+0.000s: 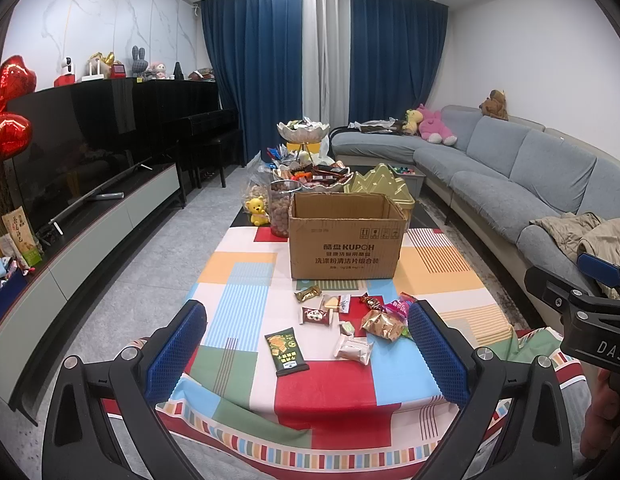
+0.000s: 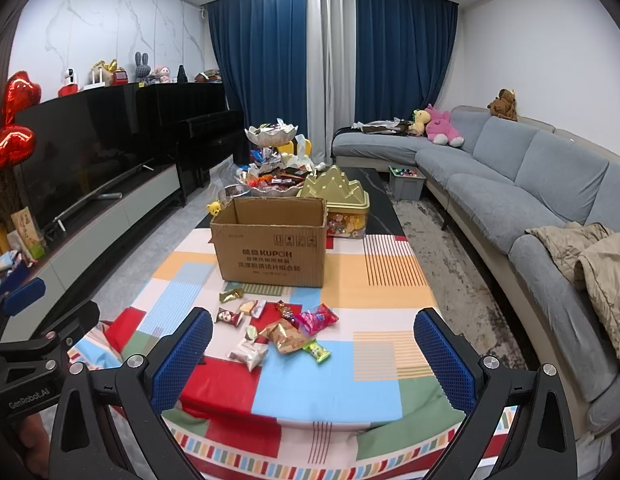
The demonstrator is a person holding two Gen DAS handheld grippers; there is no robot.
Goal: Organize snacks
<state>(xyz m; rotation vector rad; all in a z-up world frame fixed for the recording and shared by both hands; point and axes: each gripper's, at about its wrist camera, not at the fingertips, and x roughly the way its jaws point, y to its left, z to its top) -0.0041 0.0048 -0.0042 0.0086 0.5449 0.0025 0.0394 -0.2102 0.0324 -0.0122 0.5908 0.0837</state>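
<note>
Left wrist view shows me my left gripper (image 1: pixel 308 354) spread wide and holding nothing, its blue pads (image 1: pixel 176 352) bumpy like a net. It hangs over the near edge of the table (image 1: pixel 246 304), which wears a smooth cloth of red, blue, green and orange squares and stripes.

The snacks (image 1: pixel 349 320) lie in a loose pile in the middle of the table, a little toward the near edge. I see a flat dark green packet (image 1: pixel 285 346) lying alone on the left of the pile, a crinkly gold bag (image 1: pixel 383 326), a shiny pink wrapper (image 1: pixel 401 306) and a soft white packet (image 1: pixel 354 350). Just behind them stands a brown cardboard box (image 1: pixel 345 236), square, with its top open. Behind the box are a gold tin (image 1: pixel 383 186) with pointy peaks, a clear jar of round brown nuts (image 1: pixel 281 210) and a small yellow toy bear (image 1: pixel 258 210).

In the right wrist view, my right gripper (image 2: pixel 313 354) is also spread wide with nothing in it, near the same edge. A long grey soft sofa (image 2: pixel 509 184) runs along the table's right side, and a shiny black TV (image 2: pixel 90 152) stands on the left.
</note>
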